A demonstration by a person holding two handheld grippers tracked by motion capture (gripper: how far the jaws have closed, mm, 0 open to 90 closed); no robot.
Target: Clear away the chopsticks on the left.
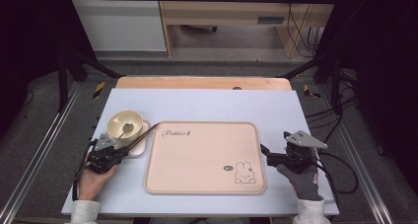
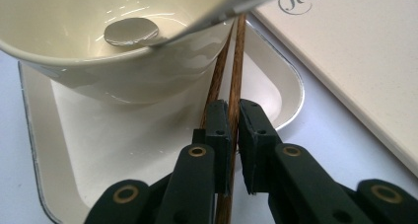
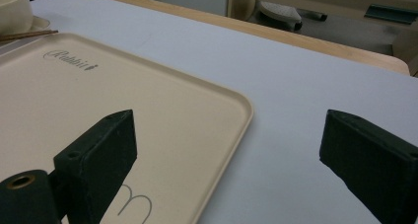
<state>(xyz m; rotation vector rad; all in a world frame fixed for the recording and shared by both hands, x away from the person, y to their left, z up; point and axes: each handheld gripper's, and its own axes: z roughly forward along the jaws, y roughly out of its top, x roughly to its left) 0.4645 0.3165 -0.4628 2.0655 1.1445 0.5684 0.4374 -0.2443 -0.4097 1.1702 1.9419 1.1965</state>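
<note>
A cream bowl [image 1: 126, 124] with a metal spoon [image 1: 125, 130] in it stands on a small white plate [image 1: 139, 147] at the left of the table. A pair of brown chopsticks [image 1: 145, 131] lies across that plate beside the bowl, tips toward the beige tray [image 1: 202, 157]. My left gripper [image 1: 129, 146] reaches in from the near left. In the left gripper view my left gripper [image 2: 235, 108] is shut on the chopsticks [image 2: 236, 56], under the bowl [image 2: 98, 71] and the spoon [image 2: 130, 31]. My right gripper [image 1: 274, 141] stands open at the tray's right edge, holding nothing.
The beige tray [image 3: 123, 86] with a rabbit drawing lies bare in the middle of the pale mat. In the right gripper view the bowl [image 3: 12, 9] and the chopsticks [image 3: 27, 35] sit at the far left. A wooden table edge [image 1: 202, 82] runs along the back.
</note>
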